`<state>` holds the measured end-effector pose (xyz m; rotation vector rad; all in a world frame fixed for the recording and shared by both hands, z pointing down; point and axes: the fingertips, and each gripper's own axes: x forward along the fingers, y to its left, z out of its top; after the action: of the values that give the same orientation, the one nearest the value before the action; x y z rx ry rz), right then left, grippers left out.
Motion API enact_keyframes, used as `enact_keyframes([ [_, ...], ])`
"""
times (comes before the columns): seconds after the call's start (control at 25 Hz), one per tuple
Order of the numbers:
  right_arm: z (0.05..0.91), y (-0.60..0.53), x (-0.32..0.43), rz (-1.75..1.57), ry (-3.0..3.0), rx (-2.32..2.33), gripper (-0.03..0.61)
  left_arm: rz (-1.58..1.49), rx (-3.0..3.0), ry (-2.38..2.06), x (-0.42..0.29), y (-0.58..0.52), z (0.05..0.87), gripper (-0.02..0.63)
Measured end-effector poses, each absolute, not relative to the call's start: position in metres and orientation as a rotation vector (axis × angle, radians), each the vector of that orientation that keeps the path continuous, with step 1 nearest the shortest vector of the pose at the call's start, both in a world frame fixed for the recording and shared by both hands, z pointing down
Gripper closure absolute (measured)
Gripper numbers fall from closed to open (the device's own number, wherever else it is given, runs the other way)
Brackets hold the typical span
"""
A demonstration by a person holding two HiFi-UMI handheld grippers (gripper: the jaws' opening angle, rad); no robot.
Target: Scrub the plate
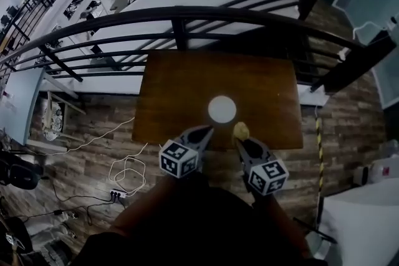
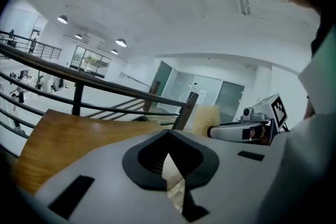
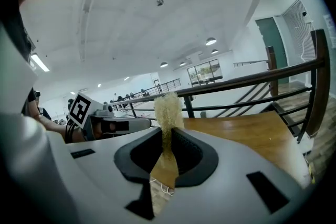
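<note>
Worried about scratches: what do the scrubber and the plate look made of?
The scrubber looks like pale yellow, coarse fibre, loofah-like, judging by its fuzzy, frayed outline. The plate is plain white and smooth-looking, perhaps ceramic or plastic; it is too small to tell.

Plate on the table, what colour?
The plate is plain white, best seen in the head view.

In the head view both arms reach in from 6 o'clock, close together. The left gripper (image 1: pixel 205 130) lies low in the frame and points toward 1 o'clock, its marker cube (image 1: pixel 179 159) behind it. Its jaws are pressed together with nothing between them. The right gripper (image 1: pixel 240 142) sits beside it at its 3 o'clock and points toward 11 o'clock, so the two tips lean toward each other without touching. Its jaws are clamped on a yellow scrub pad (image 3: pixel 168 107), which sticks up past the tips.
</note>
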<state>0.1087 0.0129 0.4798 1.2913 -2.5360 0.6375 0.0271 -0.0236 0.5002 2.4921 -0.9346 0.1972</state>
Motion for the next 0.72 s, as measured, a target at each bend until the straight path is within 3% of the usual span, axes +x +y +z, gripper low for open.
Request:
enact_keyframes([
  [0.36,0.489,-0.074,0.086,0.662,-2.442,1.42,0.523,0.221,2.506,-0.797,-0.008,-0.105,0.522,0.604],
  [0.72,0.522,-0.128,0.103,0.738,-2.367,1.438,0.523,0.288,2.459,-0.723,0.002,-0.153,0.564,0.603],
])
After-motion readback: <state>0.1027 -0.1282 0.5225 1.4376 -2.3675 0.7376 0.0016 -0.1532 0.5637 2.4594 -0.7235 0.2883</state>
